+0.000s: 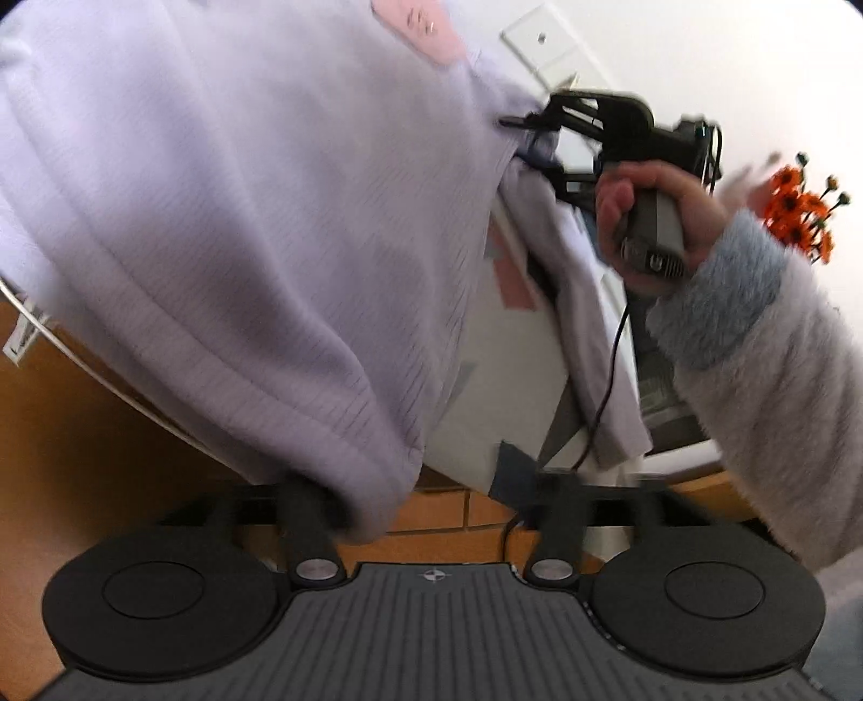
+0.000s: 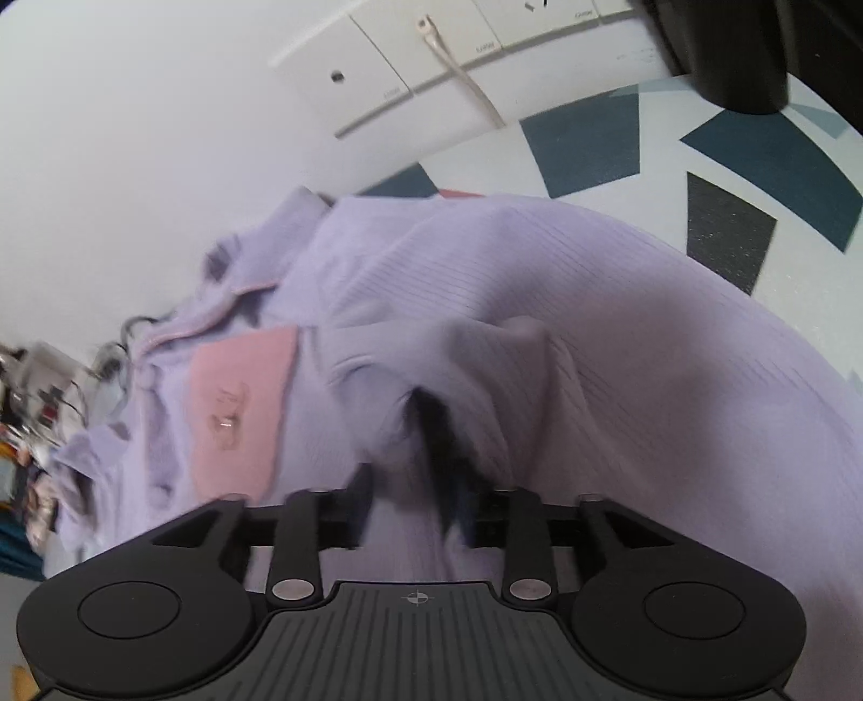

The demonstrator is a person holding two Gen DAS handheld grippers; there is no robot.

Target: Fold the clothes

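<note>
A lilac ribbed garment (image 1: 242, 215) with a pink patch (image 1: 420, 27) hangs lifted and fills the left wrist view. My right gripper (image 1: 520, 137) shows there at the upper right, shut on the garment's edge, held by a hand in a fuzzy sleeve. In the right wrist view the same garment (image 2: 593, 323), with the pink patch (image 2: 237, 399), drapes over my right gripper (image 2: 426, 431), whose fingertips pinch a fold of it. My left gripper's arms stand wide apart; cloth covers the left finger and its fingertips are hidden.
A white table cover with dark blue and pink shapes (image 2: 582, 140) lies under the garment. A white wall with socket plates (image 2: 377, 70) is behind. Orange flowers (image 1: 803, 210) stand at the right. A wooden floor (image 1: 81, 420) and a black cable (image 1: 609, 366) show below.
</note>
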